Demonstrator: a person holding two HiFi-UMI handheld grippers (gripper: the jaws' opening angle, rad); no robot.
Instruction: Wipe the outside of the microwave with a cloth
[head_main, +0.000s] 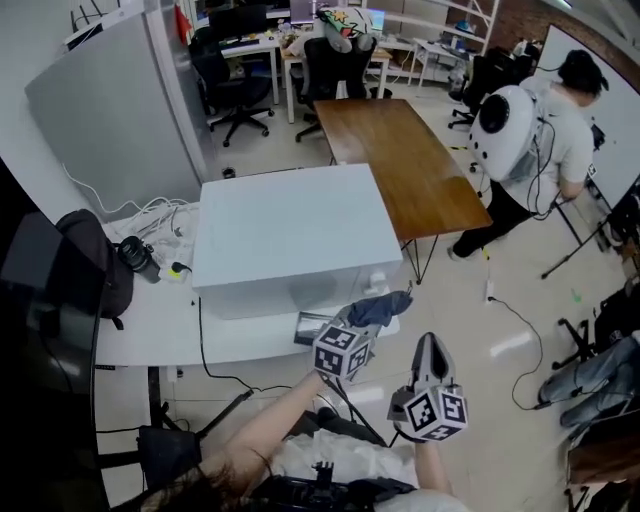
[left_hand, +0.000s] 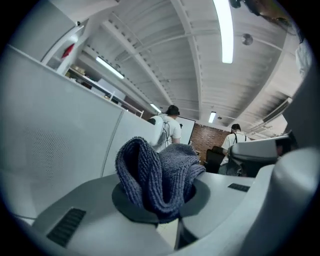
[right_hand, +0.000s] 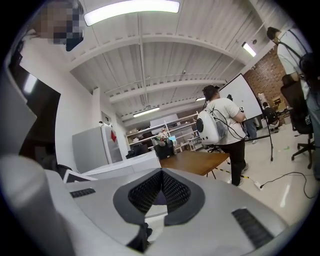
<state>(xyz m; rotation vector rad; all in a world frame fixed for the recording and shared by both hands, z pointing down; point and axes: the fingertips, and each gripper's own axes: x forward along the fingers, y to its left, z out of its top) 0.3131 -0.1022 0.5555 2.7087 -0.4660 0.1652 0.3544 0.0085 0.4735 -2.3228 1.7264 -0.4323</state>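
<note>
The microwave (head_main: 290, 235) is a big white box on a white desk (head_main: 150, 320). Its front faces me. A dark blue cloth (head_main: 385, 305) hangs bunched at the microwave's front right corner, and my left gripper (head_main: 375, 318) is shut on it. In the left gripper view the cloth (left_hand: 157, 175) bulges out from between the pads of the left gripper (left_hand: 160, 202), with a pale flat panel (left_hand: 55, 135) close on the left. My right gripper (head_main: 430, 350) is below and right of the cloth, off the desk, shut and empty. The right gripper (right_hand: 160, 192) looks past the microwave (right_hand: 127, 166).
A brown wooden table (head_main: 405, 160) stands behind the microwave to the right. A person with a white backpack (head_main: 525, 130) stands at the far right. A black bag (head_main: 95, 265), a dark bottle (head_main: 138, 258) and cables (head_main: 160, 215) lie on the desk's left. Office chairs (head_main: 335, 65) are at the back.
</note>
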